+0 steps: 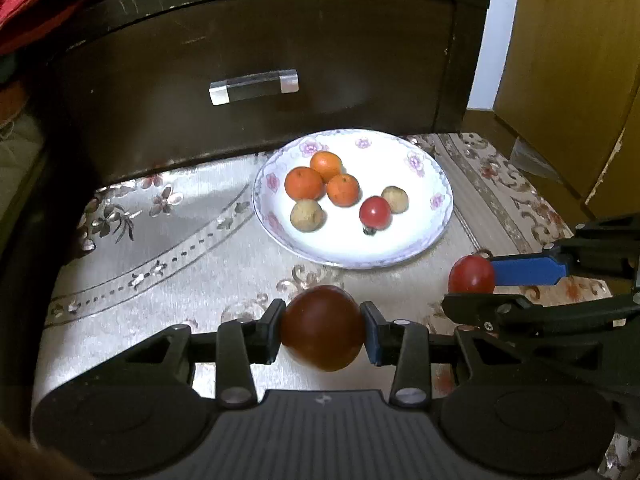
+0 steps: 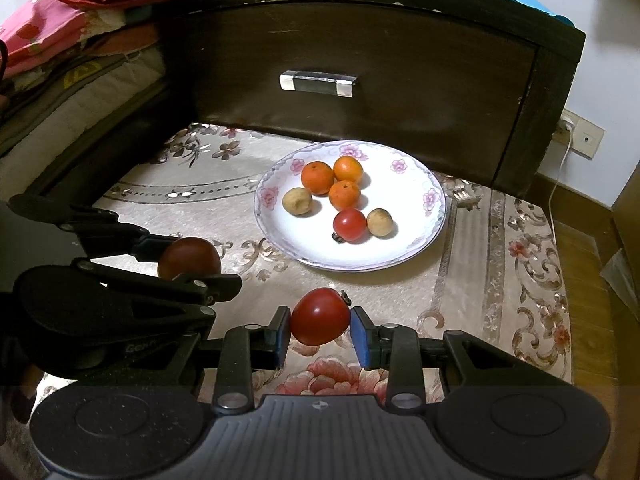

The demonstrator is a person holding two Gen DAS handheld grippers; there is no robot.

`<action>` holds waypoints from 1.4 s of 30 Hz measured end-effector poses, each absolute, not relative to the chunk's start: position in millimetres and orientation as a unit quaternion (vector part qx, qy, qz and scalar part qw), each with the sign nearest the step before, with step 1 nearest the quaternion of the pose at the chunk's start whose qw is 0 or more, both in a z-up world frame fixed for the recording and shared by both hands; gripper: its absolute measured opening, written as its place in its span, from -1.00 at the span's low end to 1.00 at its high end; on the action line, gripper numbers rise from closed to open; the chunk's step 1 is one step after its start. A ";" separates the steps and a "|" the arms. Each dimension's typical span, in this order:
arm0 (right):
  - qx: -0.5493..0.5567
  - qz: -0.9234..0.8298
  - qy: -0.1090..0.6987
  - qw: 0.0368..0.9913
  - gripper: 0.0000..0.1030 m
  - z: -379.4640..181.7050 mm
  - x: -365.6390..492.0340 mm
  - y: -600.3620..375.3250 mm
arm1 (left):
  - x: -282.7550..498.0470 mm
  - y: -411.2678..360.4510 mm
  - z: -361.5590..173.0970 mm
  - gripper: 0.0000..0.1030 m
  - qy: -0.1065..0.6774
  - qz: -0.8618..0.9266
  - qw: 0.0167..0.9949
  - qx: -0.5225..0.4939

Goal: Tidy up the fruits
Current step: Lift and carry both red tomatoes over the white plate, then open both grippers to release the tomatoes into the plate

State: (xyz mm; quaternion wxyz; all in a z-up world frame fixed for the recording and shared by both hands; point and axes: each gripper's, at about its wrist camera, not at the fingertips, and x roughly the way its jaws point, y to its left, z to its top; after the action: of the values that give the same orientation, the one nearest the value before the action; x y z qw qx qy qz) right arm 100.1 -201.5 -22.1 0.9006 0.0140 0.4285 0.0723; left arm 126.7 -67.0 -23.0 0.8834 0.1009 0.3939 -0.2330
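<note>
A white flowered plate [image 1: 424,236] [image 2: 408,248] holds three oranges [image 1: 305,183] [image 2: 317,177], two brown round fruits [image 1: 306,216] [image 2: 297,201] and a red tomato [image 1: 375,212] [image 2: 350,225]. My left gripper [image 1: 322,330] is shut on a dark red tomato [image 1: 322,328], held in front of the plate; it also shows in the right wrist view [image 2: 189,258]. My right gripper [image 2: 320,326] is shut on a brighter red tomato [image 2: 320,316], which also shows in the left wrist view [image 1: 472,275] to the right of my left gripper.
The plate sits on a floral cloth [image 1: 160,264] [image 2: 500,280] over a low surface. A dark wooden drawer front with a clear handle [image 1: 254,86] [image 2: 318,83] stands right behind it. Red cloth and bedding [image 2: 80,40] lie at the left. A wooden cabinet [image 1: 572,60] stands at the right.
</note>
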 end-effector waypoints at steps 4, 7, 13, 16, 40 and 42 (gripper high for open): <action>0.017 0.070 0.425 0.902 -0.43 -22.0 105.6 -204.3 | 132.2 -69.0 -21.3 -0.12 0.389 -0.231 0.886 0.100; 0.024 0.070 0.422 0.903 -0.43 -21.9 110.4 -207.0 | 135.8 -70.3 -20.2 -0.12 0.386 -0.230 0.888 0.100; 0.023 0.062 0.415 0.907 -0.42 -22.2 117.8 -209.5 | 147.2 -78.3 -20.9 -0.13 0.380 -0.228 0.890 0.107; 0.024 0.057 0.414 0.908 -0.42 -24.0 123.9 -213.0 | 155.2 -83.4 -22.1 -0.13 0.379 -0.226 0.891 0.109; 0.012 0.026 0.388 0.921 -0.39 -53.1 183.9 -229.8 | 213.4 -103.7 -41.3 -0.15 0.378 -0.209 0.896 0.100; 0.005 0.024 0.383 0.923 -0.39 -53.4 184.2 -228.5 | 215.2 -103.9 -41.0 -0.14 0.377 -0.207 0.897 0.098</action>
State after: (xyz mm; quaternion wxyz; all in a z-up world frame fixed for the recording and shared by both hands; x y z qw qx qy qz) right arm 184.2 -228.5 -53.4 0.9234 0.0047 0.3830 0.0238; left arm 215.2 -103.9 -41.0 0.8974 0.0981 0.3772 -0.2070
